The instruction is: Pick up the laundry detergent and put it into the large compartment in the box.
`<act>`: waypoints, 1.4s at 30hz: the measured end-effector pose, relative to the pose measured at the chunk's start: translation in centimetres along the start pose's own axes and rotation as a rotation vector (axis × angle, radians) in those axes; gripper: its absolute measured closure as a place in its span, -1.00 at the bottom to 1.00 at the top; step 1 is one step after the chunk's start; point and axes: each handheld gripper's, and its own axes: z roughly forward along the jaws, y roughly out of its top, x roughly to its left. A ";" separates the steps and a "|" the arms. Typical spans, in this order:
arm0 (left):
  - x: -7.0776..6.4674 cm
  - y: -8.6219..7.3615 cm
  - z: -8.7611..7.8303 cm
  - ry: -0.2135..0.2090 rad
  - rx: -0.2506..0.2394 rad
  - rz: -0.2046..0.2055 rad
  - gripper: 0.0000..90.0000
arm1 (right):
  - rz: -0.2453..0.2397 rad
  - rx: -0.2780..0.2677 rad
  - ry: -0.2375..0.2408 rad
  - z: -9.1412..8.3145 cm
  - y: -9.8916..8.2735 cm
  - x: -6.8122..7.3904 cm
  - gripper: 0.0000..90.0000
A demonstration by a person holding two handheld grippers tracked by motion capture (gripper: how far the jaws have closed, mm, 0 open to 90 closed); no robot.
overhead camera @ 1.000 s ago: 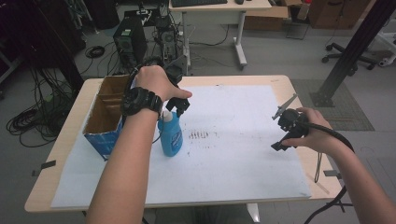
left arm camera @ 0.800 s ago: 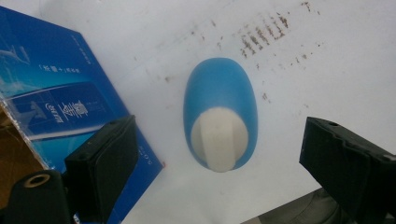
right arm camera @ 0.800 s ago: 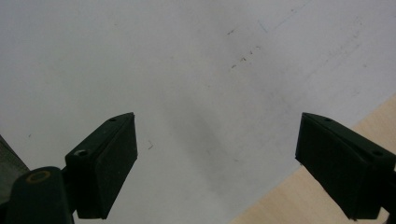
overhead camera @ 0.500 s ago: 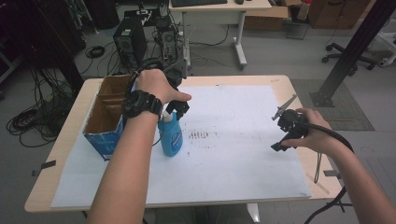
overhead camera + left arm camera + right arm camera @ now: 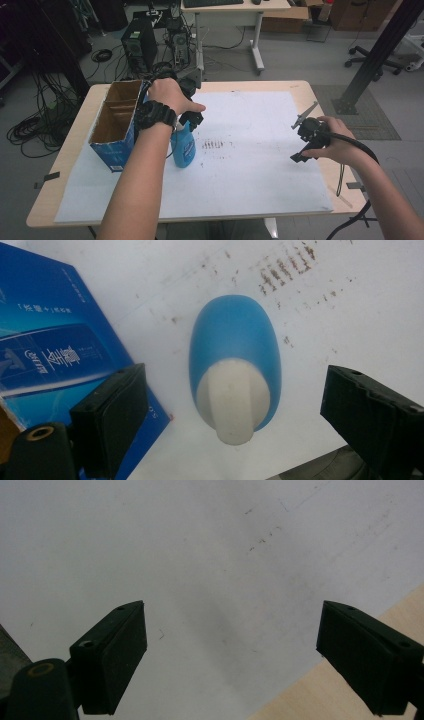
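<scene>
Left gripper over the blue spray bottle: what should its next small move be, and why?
Probably a short descent, then closing. The left gripper hangs above the blue spray bottle, jaws open wide, with the bottle's white top centred between them but not touched. The bottle stands upright on the white sheet beside the cardboard box. The right gripper waits open, far off.

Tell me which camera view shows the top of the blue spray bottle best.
The left gripper view: it looks straight down on the blue spray bottle between the left gripper open jaws. In the high view the hand hides the bottle's top. The right gripper view faces white paper.
</scene>
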 end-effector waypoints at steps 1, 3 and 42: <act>0.0 0.0 0.1 0.001 0.001 0.001 -0.73 | 0.002 0.002 -0.001 0.0 0.0 0.0 -0.72; 0.0 0.0 0.1 0.003 0.002 -0.001 -0.73 | 0.001 0.001 -0.001 0.0 0.0 0.0 -0.71; -0.1 -0.1 5.1 0.004 0.062 -0.027 -0.61 | -0.004 0.019 0.021 1.2 0.0 0.2 -0.72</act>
